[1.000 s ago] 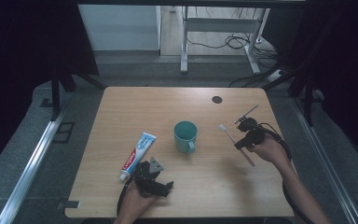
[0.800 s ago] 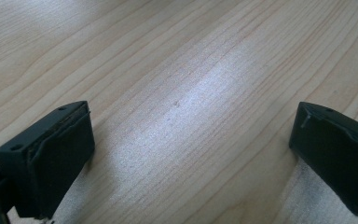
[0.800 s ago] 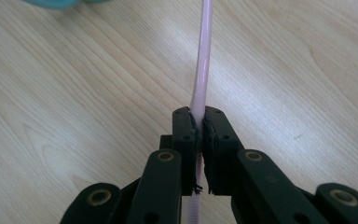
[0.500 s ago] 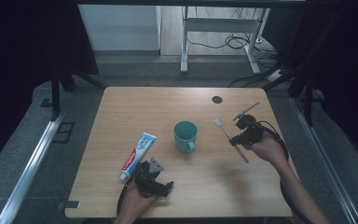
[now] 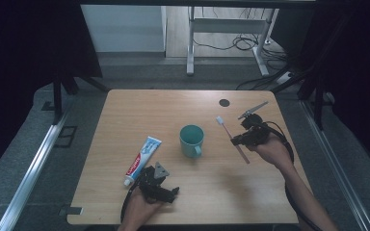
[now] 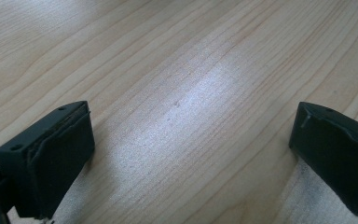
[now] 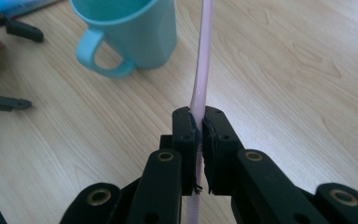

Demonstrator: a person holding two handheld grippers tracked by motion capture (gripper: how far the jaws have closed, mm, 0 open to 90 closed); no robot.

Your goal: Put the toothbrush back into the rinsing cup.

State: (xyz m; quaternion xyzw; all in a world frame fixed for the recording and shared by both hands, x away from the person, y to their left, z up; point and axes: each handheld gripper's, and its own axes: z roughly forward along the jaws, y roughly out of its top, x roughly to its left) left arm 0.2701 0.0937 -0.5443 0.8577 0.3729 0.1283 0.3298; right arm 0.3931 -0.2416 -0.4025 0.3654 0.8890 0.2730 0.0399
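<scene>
- The wooden table [image 5: 197, 202] carries everything.
- The toothpaste tube [image 5: 142, 154], red and blue, its writing too small to read, lies just beside the left gripper [image 5: 160, 185], whose jaws stand apart over bare wood.
- The teal mug [image 5: 191, 140] stands left of the right gripper [image 5: 238, 140].
- This gripper clamps the pink toothbrush [image 5: 232, 138] at its handle; the right gripper view shows the pads pressing it.

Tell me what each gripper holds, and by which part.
Right gripper: pink toothbrush, clamped on its handle, well below the bristles. Left gripper: nothing, jaws open.
</scene>
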